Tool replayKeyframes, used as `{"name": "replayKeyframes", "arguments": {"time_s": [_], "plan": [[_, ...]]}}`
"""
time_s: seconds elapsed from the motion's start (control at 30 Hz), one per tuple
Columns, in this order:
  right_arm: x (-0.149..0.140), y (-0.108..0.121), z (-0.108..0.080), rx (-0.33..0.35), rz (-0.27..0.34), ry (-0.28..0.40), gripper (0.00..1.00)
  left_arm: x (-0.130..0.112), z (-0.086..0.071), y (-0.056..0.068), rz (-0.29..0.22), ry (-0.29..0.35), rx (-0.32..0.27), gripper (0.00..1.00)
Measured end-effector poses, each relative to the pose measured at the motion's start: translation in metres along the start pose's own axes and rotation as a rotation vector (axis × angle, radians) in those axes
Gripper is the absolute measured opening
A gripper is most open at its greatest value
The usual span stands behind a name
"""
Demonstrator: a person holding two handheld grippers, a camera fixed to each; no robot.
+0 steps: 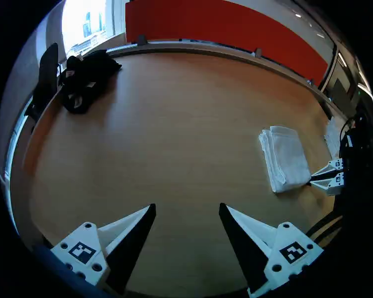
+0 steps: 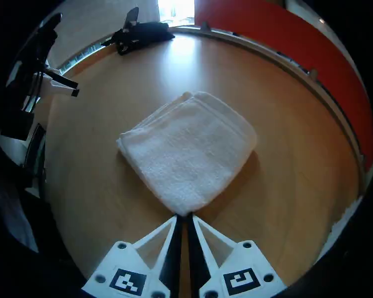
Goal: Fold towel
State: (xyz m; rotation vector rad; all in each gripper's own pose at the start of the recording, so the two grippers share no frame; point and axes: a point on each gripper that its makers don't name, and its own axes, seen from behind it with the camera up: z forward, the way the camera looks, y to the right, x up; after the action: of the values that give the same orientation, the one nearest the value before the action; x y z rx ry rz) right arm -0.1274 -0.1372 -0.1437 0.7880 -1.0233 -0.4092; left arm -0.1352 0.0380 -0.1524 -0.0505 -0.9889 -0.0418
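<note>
1. My left claw (image 1: 186, 233) is spread wide. Its two white plastic fingers, faced with black wedge-shaped pads, stand well apart over bare wood and hold nothing.
2. My right claw (image 2: 185, 223) is all but closed, with only a thin slit between its pads.
3. Its tips sit right at the near corner of the towel (image 2: 189, 151). I cannot tell whether any cloth is nipped between them.
4. The towel is white terry with a nubbly pile. It is folded into a thick, soft-edged square and lies flat on the table (image 1: 176, 124), one corner pointing at my right claw. Stacked layers show along its left and far edges.
5. In the left gripper view the towel (image 1: 284, 158) lies far to the right as a ridged oblong, with the right claw's (image 1: 313, 178) tips against its near end.
6. The table is smooth, pale brown wood with a fine grain.
7. A limp black heap (image 1: 84, 79) lies at the table's far corner, well apart from the towel.
8. A flat red panel (image 1: 221, 25) runs along the table's far edge.
</note>
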Motion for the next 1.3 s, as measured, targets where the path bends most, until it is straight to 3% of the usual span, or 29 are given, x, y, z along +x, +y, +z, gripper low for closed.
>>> {"name": "replayKeyframes", "arguments": {"time_s": [0.3,0.53,1.03,1.3], "plan": [[0.009,0.002,-0.006,-0.005,-0.01,0.023,0.06,0.0,0.001,0.0,0.0,0.0,-0.002,0.94],[0.034,0.005,-0.021,-0.015,-0.046,0.056,0.06,0.0,0.001,0.0,0.002,0.007,-0.007,0.94],[0.139,0.02,-0.068,-0.058,-0.173,0.169,0.06,0.019,-0.004,0.004,0.005,0.061,-0.028,0.94],[0.197,0.024,-0.105,-0.082,-0.225,0.254,0.06,0.031,-0.011,0.004,0.007,0.093,-0.035,0.94]]}}
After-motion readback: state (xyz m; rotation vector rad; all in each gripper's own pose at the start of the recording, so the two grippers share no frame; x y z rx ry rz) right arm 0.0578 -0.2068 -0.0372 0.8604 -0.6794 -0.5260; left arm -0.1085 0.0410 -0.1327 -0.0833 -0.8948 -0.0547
